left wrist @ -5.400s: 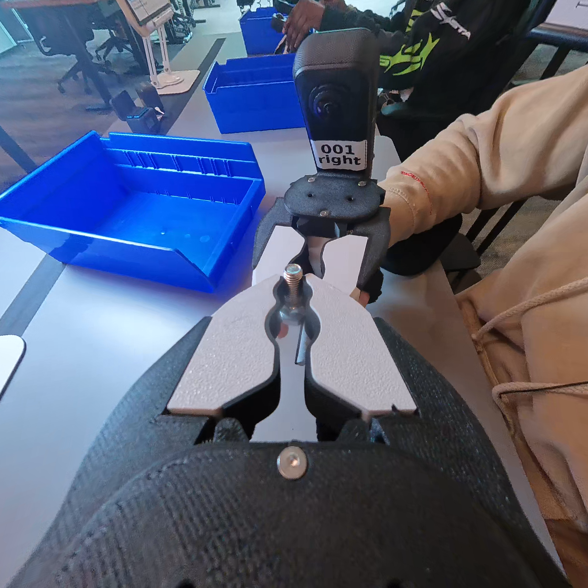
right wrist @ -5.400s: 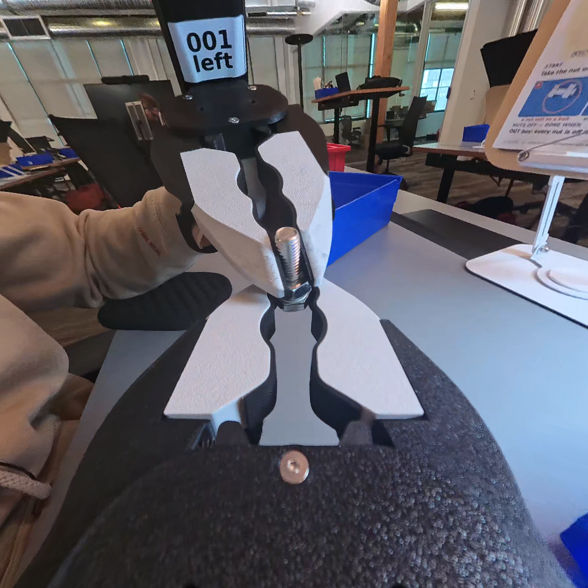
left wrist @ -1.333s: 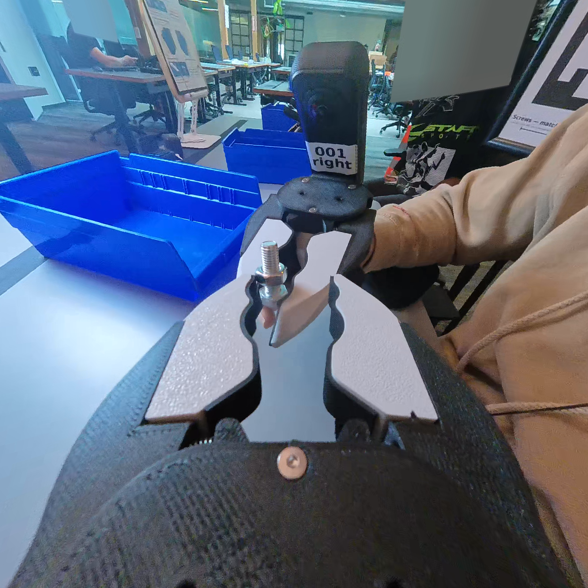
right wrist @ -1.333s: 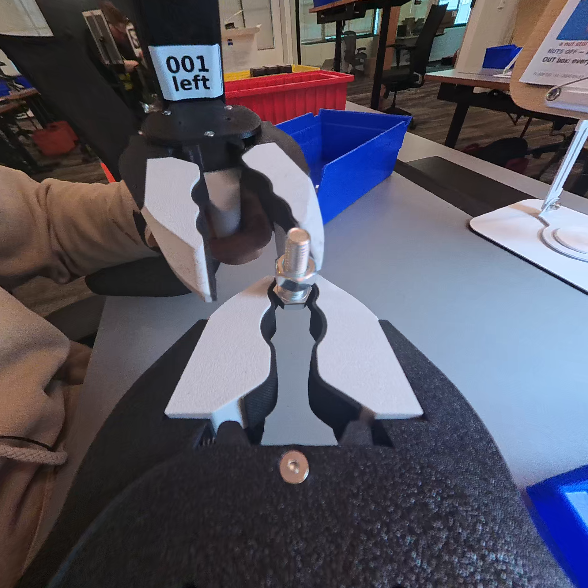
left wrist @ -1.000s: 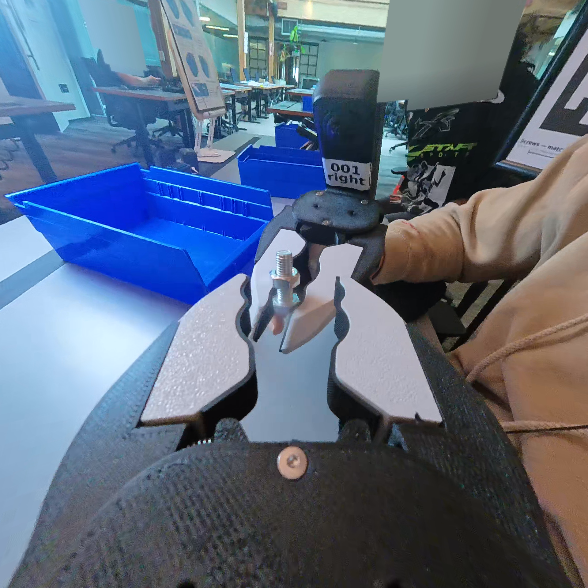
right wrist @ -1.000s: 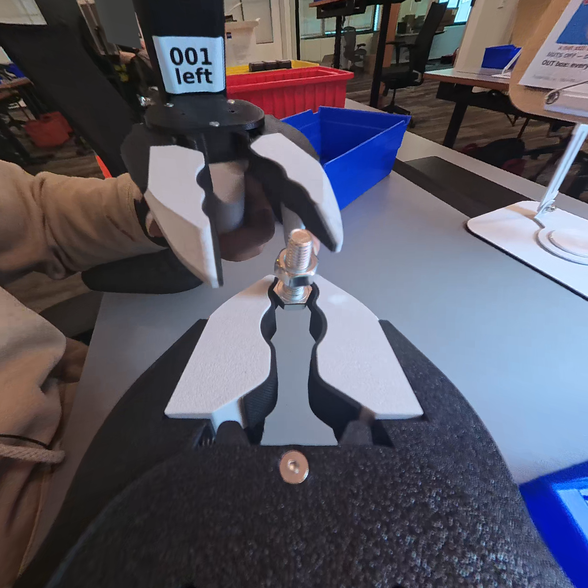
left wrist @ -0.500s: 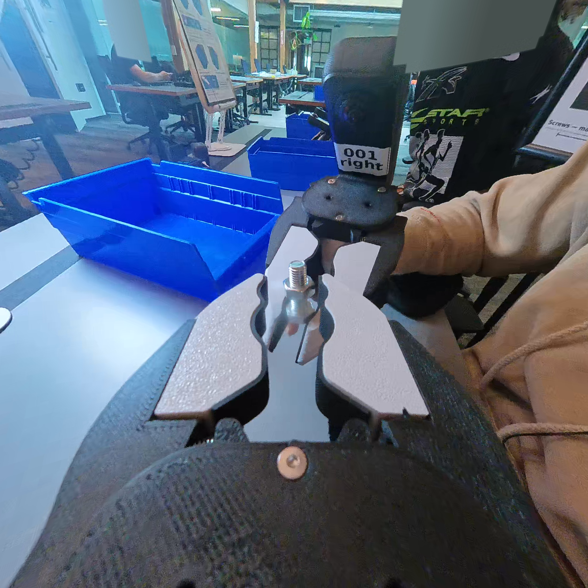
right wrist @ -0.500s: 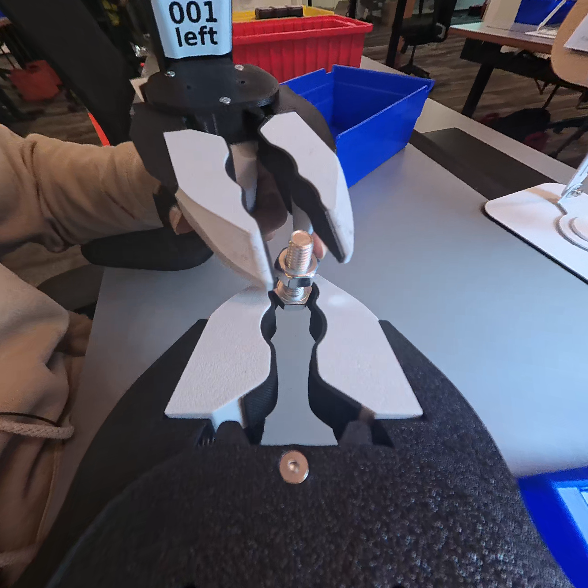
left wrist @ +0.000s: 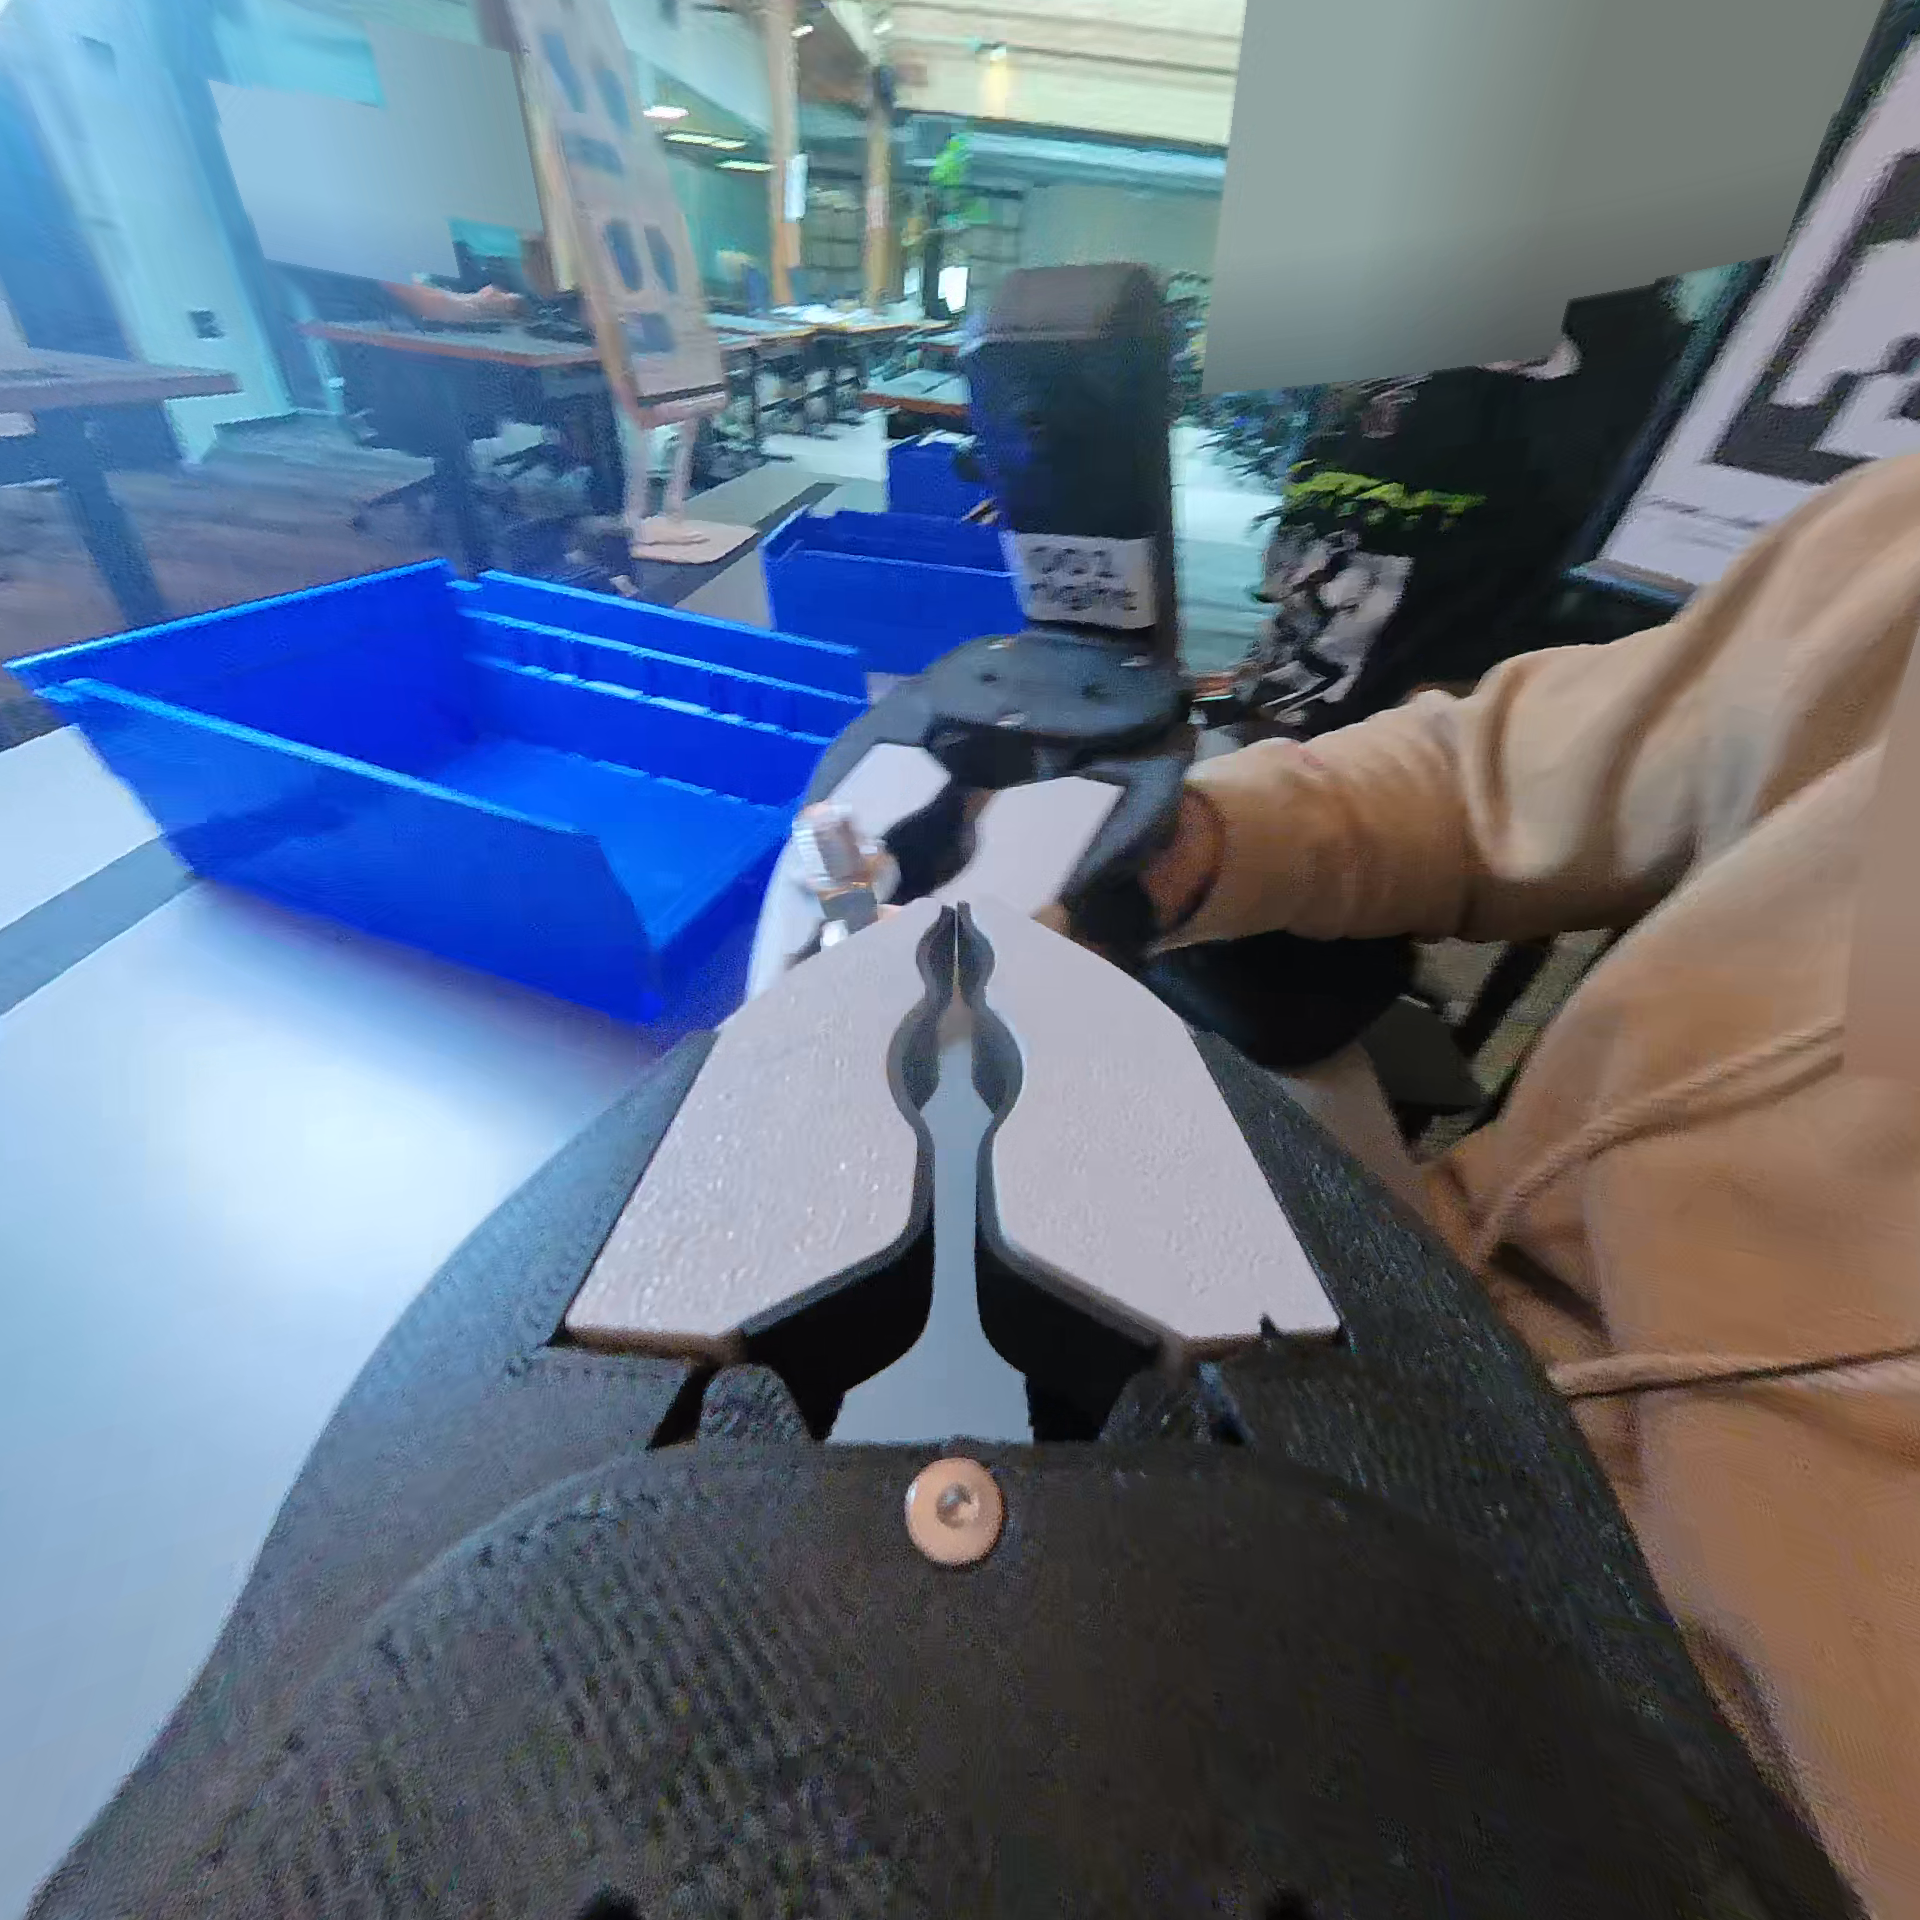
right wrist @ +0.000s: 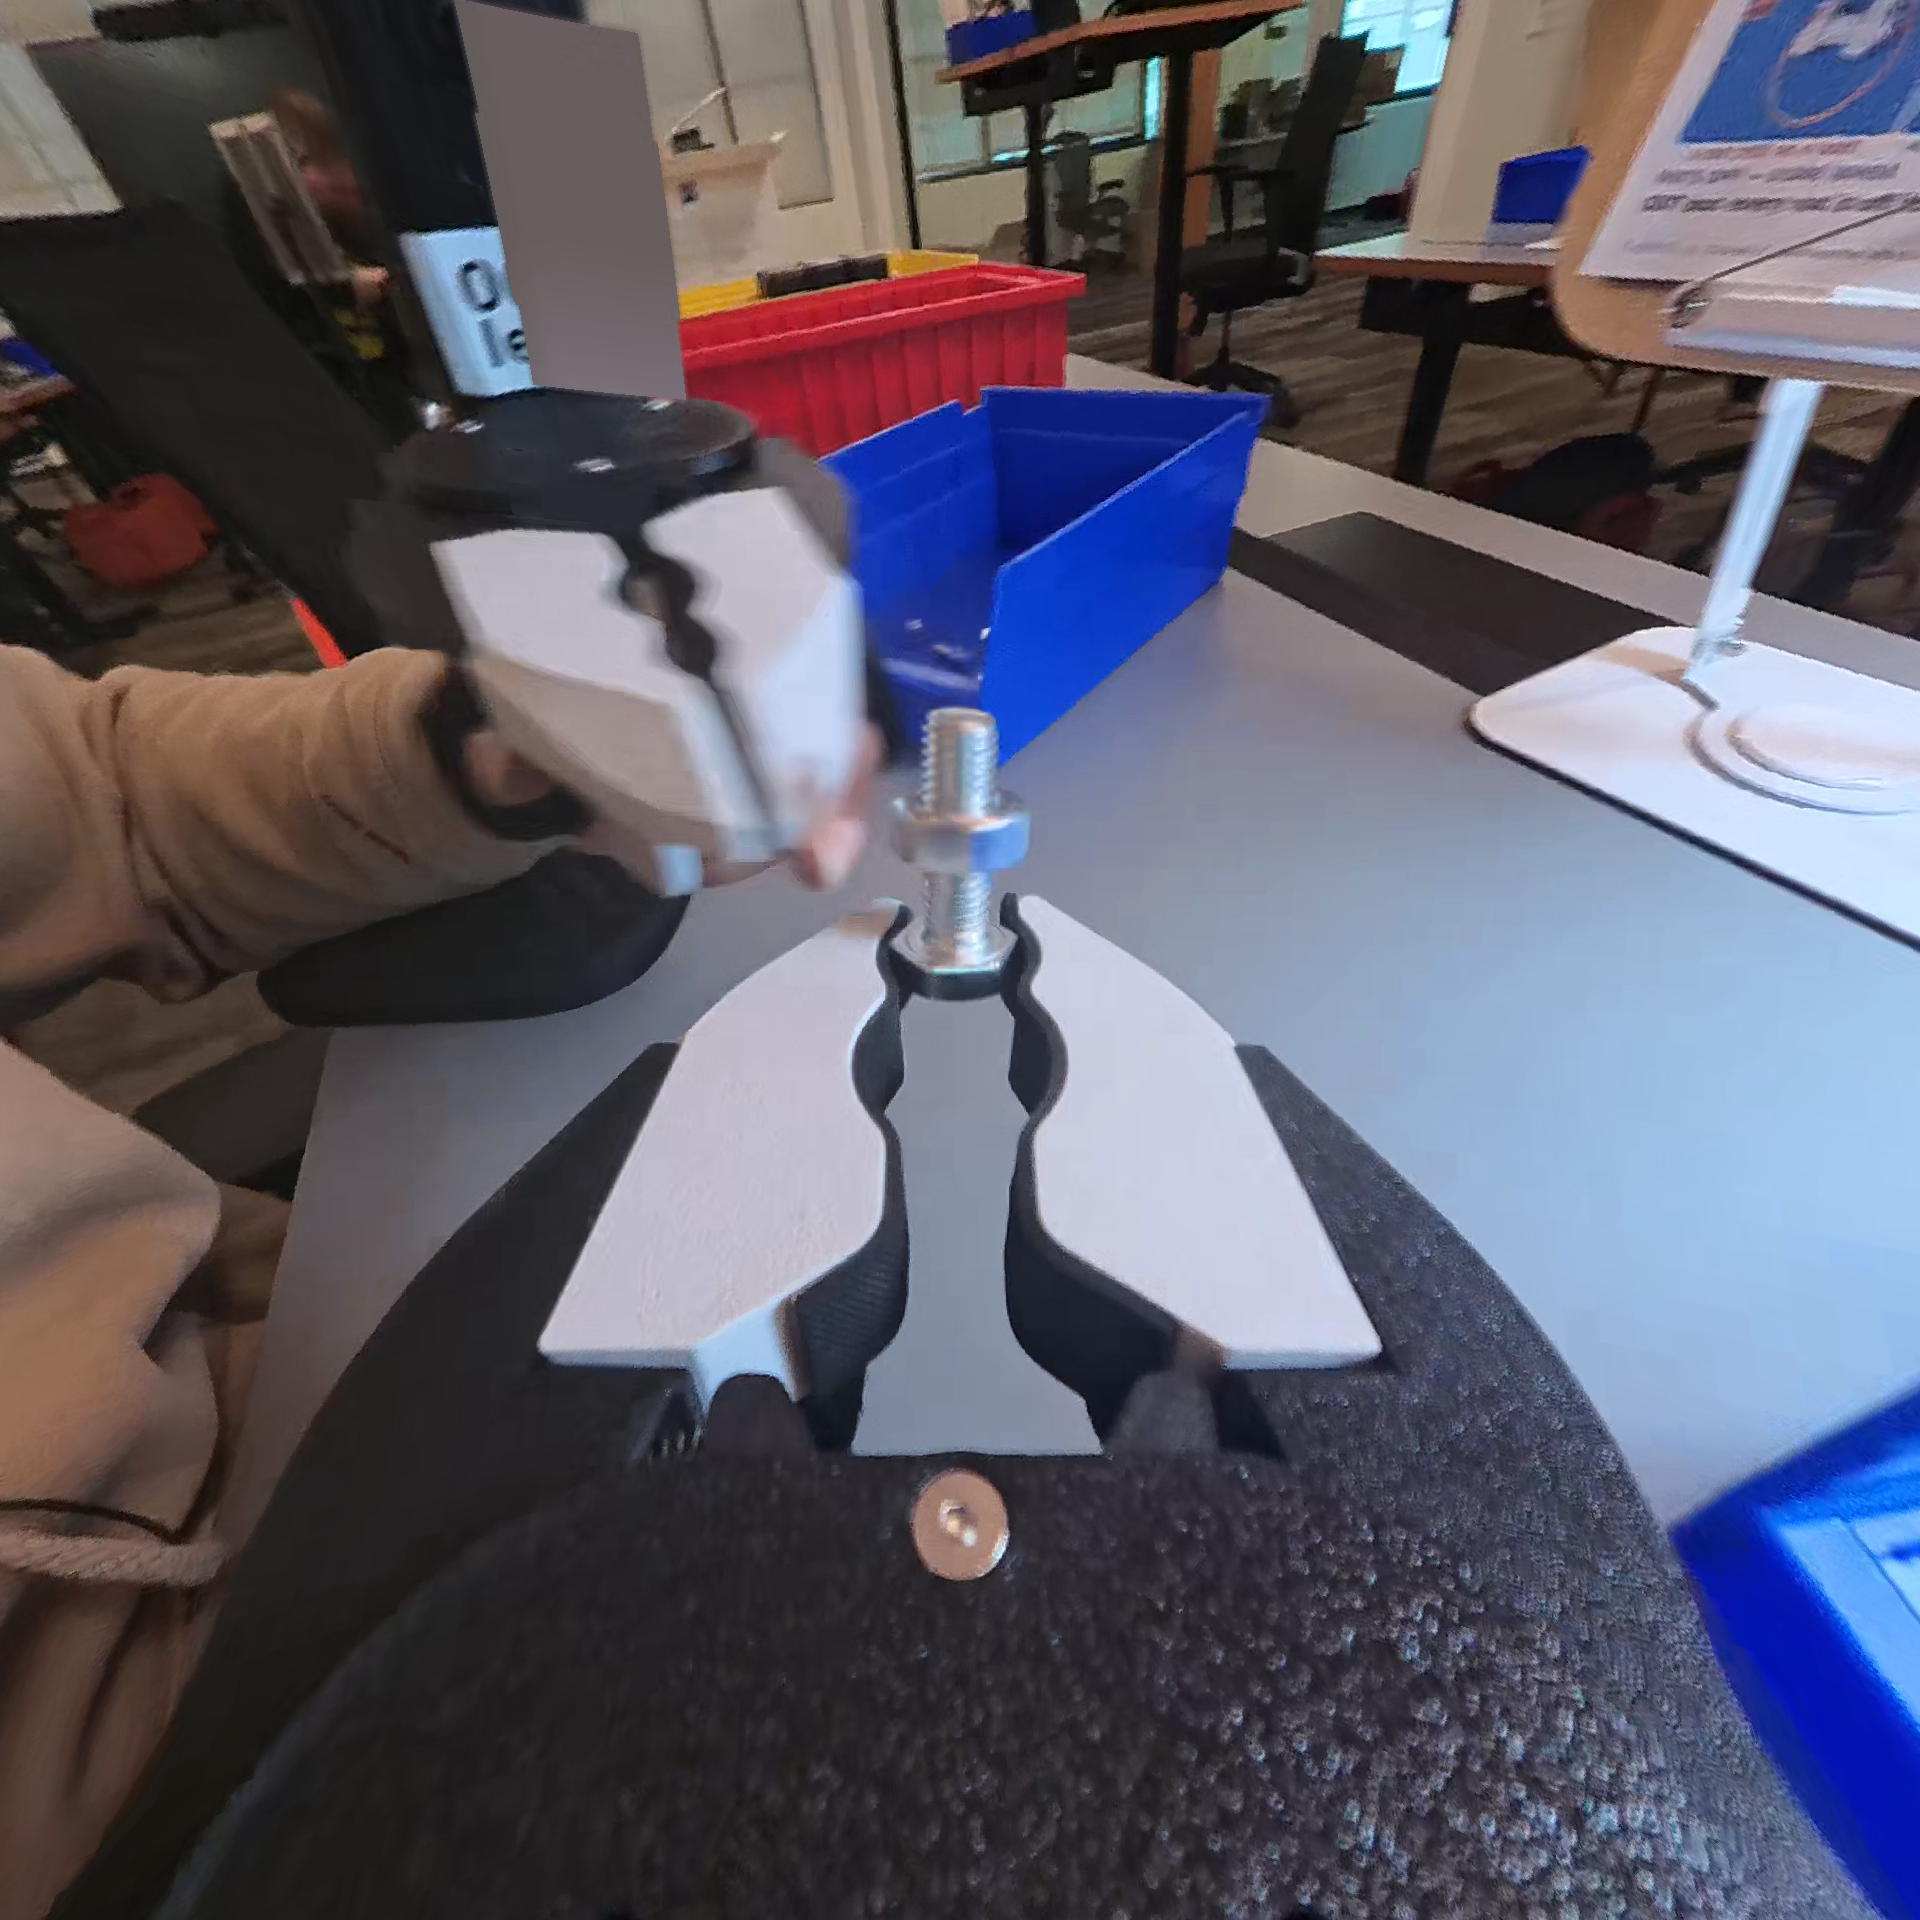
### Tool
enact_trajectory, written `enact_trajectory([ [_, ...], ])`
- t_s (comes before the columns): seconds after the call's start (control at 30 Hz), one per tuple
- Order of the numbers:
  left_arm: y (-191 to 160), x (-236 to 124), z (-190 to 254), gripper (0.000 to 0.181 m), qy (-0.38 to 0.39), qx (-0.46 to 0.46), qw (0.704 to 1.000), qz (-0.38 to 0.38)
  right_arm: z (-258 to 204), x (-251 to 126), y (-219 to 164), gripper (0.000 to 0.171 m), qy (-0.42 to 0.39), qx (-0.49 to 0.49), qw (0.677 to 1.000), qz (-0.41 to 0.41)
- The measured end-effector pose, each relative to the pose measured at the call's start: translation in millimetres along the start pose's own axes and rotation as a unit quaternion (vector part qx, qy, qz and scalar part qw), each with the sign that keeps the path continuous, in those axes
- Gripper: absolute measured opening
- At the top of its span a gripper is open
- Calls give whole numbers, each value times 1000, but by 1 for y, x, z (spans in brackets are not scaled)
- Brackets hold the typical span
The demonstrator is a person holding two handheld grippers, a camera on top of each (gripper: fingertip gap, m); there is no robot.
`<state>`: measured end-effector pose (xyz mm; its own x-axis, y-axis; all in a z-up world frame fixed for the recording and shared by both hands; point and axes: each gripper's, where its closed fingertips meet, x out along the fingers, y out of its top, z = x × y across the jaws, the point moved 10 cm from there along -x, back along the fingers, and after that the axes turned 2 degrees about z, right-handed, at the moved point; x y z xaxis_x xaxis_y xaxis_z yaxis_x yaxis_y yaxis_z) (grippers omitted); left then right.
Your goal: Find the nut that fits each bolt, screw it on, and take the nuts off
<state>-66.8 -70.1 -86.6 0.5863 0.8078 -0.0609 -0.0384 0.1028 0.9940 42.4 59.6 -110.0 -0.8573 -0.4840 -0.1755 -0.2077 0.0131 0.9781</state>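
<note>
My right gripper (right wrist: 954,940) is shut on the head of a silver bolt (right wrist: 958,914) and holds it upright above the grey table (right wrist: 1403,987). A hex nut (right wrist: 961,831) sits about midway up the bolt's thread, with bare thread below it. My left gripper (left wrist: 954,916) is shut with nothing showing between its fingers. In the right wrist view it is blurred (right wrist: 748,836), just left of the nut and apart from it. In the left wrist view the right gripper (left wrist: 847,914) and the blurred bolt (left wrist: 836,857) lie just beyond my left fingertips.
A large blue bin (left wrist: 416,821) stands on the table left of the grippers, with a second blue bin (left wrist: 883,592) behind it. The right wrist view shows a blue bin (right wrist: 1101,603), a red bin (right wrist: 883,343), a white sign-stand base (right wrist: 1662,748) and a blue bin corner (right wrist: 1818,1621). Tip to tip, the grippers are about 4 cm apart.
My left gripper, open around the nut half a second ago, has shut and pulled off to the side. The nut now sits higher on the thread. The right gripper still holds the bolt head.
</note>
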Motion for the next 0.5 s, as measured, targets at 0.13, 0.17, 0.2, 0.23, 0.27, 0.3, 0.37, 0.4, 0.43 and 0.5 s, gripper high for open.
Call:
enact_trajectory([
  [0.13,6,-1,8,6,2,28,1000,7,11,-8,3,16,-16,18,1000,15],
  [0.17,6,-1,6,11,10,21,1000,11,9,-7,3,16,-13,12,1000,15],
  [0.2,5,-1,2,17,20,9,1000,12,6,-6,3,16,-7,9,1000,14],
  [0.23,3,-1,-1,24,33,1,999,12,3,-4,3,16,-1,6,1000,13],
  [0.27,2,0,-3,31,43,-3,999,14,1,-2,3,16,5,2,1000,11],
  [0.3,1,1,-4,36,46,-5,999,15,-1,-1,2,16,11,0,1000,11],
  [0.37,0,3,-3,39,46,-2,999,13,-4,0,2,16,20,-2,1000,12],
  [0.4,0,4,-2,37,39,0,999,11,-5,1,2,16,21,-4,1000,13],
  [0.43,0,5,0,35,34,3,999,12,-5,1,3,16,19,-3,1000,14],
  [0.5,3,3,5,31,21,8,1000,19,-2,-1,3,16,11,4,1000,21],
])
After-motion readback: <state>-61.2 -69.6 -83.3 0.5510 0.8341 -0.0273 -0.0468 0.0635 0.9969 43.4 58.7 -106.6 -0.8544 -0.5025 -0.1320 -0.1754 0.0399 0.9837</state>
